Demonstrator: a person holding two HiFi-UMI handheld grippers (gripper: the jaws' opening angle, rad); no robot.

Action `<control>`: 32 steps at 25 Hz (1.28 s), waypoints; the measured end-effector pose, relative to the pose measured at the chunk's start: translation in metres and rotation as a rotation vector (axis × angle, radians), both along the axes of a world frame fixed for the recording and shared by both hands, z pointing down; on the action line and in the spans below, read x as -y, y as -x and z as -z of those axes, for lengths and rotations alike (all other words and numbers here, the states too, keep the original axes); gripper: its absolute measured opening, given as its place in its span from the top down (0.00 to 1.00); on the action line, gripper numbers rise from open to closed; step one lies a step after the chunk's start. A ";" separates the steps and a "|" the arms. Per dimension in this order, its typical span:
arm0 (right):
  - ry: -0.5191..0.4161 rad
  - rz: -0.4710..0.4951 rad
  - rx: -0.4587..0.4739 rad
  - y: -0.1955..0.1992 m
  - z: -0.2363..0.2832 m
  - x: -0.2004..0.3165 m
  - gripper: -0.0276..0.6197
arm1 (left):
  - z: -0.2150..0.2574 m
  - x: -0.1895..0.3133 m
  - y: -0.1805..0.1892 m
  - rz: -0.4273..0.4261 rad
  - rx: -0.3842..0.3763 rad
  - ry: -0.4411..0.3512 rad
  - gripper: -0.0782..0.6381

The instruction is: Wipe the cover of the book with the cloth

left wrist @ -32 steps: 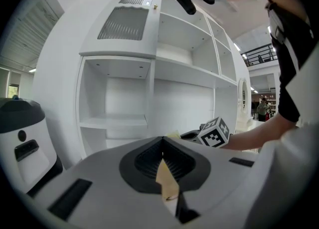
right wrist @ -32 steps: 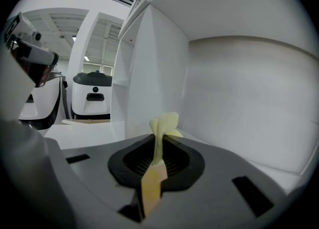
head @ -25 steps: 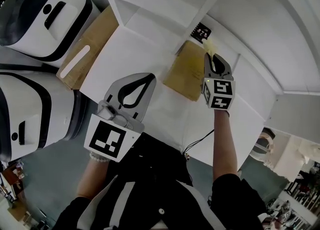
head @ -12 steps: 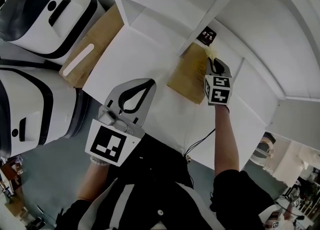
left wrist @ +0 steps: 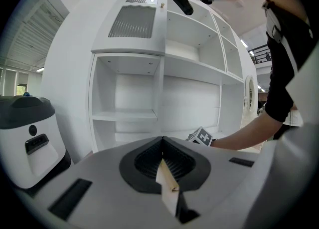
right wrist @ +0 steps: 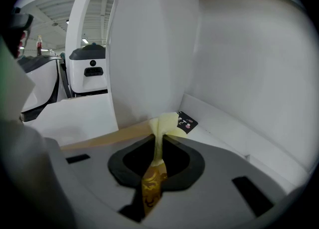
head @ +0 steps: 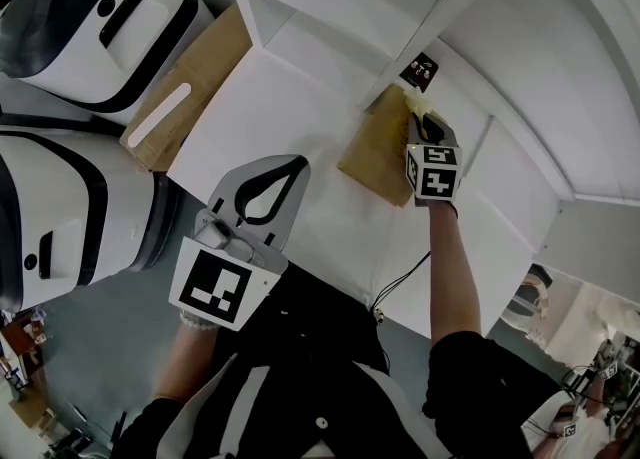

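The right gripper is clamped on the yellow cloth, which rests at the far end of the book. The book lies near the table's back edge. Hold the cloth flat and stroke toward the near edge. The left gripper, jaws together and empty, could steady the book.

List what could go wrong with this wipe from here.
The book lies loose: the left tongs are shut and away from it, so a push from the cloth might slide it.
The black card sits just past the cloth; a longer stroke could knock it.
The right tongs pinch only a narrow twist of cloth, which may slip out.
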State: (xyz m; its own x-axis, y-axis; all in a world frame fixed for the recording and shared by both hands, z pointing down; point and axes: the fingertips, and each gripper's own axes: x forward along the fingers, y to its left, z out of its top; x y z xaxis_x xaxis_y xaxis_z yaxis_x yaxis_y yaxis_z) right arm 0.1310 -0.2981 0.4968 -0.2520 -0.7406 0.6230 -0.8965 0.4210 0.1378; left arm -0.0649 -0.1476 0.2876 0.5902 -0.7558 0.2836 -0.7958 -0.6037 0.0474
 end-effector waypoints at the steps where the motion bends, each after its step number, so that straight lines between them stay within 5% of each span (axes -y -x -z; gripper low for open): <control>1: 0.002 0.008 0.000 0.002 0.000 0.000 0.90 | 0.000 0.000 0.000 0.000 0.001 0.000 0.89; 32: 0.057 0.315 0.011 0.085 -0.005 -0.073 0.90 | -0.002 -0.002 -0.008 -0.045 -0.019 0.004 0.89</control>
State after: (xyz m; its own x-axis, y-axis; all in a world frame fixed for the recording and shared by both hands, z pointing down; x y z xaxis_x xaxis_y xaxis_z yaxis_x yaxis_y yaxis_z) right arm 0.0464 -0.2248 0.5013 -0.4707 -0.5888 0.6571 -0.7221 0.6850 0.0966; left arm -0.0573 -0.1453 0.2898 0.6284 -0.7277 0.2750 -0.7671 -0.6383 0.0641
